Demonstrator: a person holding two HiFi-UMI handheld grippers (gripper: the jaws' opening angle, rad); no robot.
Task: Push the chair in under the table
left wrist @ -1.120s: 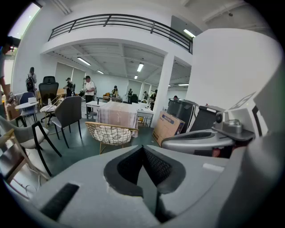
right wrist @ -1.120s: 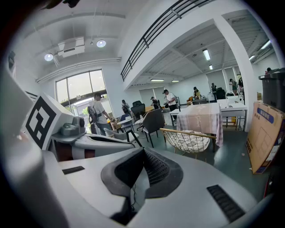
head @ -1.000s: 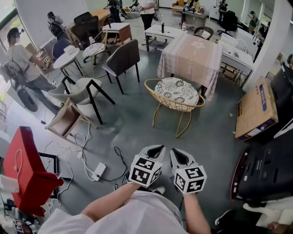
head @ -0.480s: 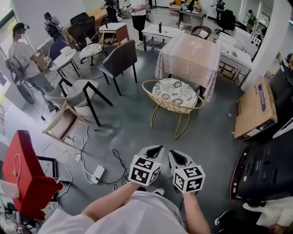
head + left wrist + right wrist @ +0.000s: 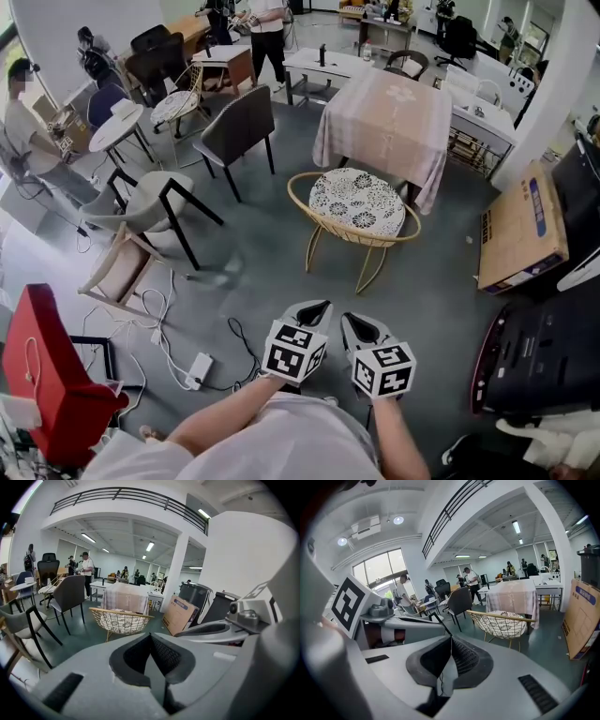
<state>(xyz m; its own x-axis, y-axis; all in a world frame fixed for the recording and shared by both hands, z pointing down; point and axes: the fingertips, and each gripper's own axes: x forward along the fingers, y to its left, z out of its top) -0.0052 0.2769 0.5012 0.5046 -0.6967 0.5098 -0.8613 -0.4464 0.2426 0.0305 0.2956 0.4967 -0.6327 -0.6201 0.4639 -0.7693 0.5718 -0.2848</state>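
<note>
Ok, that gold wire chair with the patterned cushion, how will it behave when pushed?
Probably light: the wire chair is an open basket on thin legs. It should slide on the smooth floor, though a high push might tip it. The cushion looks loose and could shift.

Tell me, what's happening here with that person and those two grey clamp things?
A person holds a grey two-jaw tool in each hand, the left gripper and the right gripper side by side, both shut and empty. They point toward a round gold wire chair with a patterned cushion, which stands just in front of a table draped in a pale pink cloth. Neither gripper touches the chair, so it is not yet pushed in.
</note>
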